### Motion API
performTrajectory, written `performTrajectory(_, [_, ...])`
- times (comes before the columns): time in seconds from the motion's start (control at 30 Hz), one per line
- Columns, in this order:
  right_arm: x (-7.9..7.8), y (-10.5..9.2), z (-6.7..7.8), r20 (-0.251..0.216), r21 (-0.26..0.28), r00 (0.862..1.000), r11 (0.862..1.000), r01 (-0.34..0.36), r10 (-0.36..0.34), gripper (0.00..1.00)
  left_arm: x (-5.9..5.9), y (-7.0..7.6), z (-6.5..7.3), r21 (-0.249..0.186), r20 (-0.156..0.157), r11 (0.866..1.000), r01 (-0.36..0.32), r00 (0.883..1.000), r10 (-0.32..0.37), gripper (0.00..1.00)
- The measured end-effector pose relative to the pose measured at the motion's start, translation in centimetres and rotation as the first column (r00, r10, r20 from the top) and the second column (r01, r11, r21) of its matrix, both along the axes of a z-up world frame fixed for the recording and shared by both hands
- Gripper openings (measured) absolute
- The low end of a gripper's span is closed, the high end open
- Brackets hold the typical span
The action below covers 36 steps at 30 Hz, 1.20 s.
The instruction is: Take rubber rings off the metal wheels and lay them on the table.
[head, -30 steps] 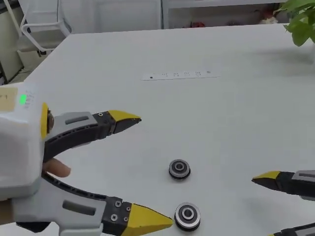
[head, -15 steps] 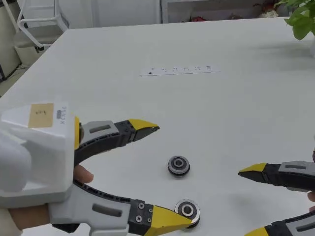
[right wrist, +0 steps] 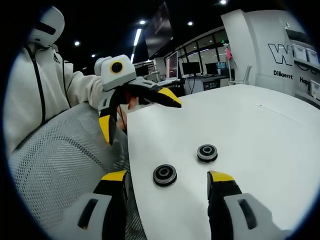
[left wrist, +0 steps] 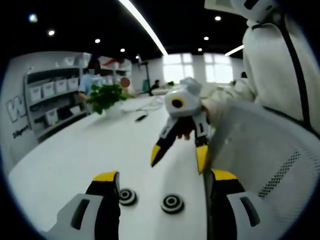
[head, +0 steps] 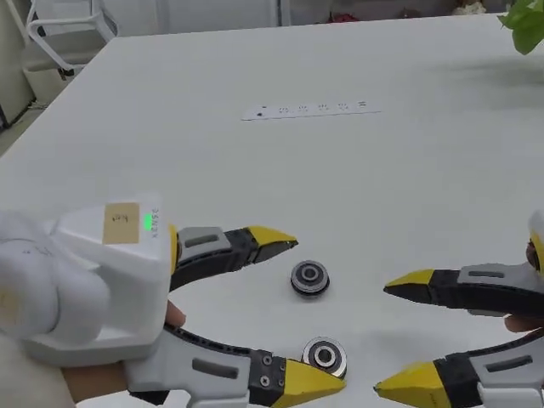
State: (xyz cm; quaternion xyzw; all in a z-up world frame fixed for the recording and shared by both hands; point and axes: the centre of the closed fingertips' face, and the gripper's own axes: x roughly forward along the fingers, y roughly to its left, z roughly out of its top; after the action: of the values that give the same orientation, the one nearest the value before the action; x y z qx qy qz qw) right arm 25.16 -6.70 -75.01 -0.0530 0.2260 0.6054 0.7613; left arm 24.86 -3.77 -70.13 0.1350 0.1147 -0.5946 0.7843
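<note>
Far wheel (head: 309,278) and near wheel (head: 324,356), round metal, wearing black rubber rings (head: 295,280), lie flat on the smooth white counter (head: 255,170). Left gripper (head: 318,313) and right gripper (head: 382,340): jaws spread, empty. The left jaw hides the near wheel's edge.

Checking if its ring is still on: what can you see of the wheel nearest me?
The near wheel lies flat on the white table: a silvery metal disc with a centre hole and a black rubber ring round its rim. The open left gripper has a yellow-tipped finger beside it, not gripping.
</note>
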Motion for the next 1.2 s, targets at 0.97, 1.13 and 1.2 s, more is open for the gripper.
performTrajectory(0.97, [-1.3,2.8,-4.0,0.001,-0.073,0.987,0.984,-0.163,0.163,0.36,-0.3,-1.2,-5.7,0.090,-0.101,0.995,0.037,0.995,-0.028,0.44])
performTrajectory(1.13, [-1.1,2.8,-4.5,0.005,-0.086,0.986,0.983,-0.165,0.166,0.31,-0.4,-1.2,-6.3,0.095,-0.113,0.995,0.037,0.993,-0.026,0.35])
performTrajectory(1.2, [-1.0,2.8,-4.6,0.001,-0.087,0.987,0.983,-0.162,0.163,0.29,-0.3,-1.1,-6.5,0.098,-0.113,0.995,0.032,0.993,-0.021,0.33])
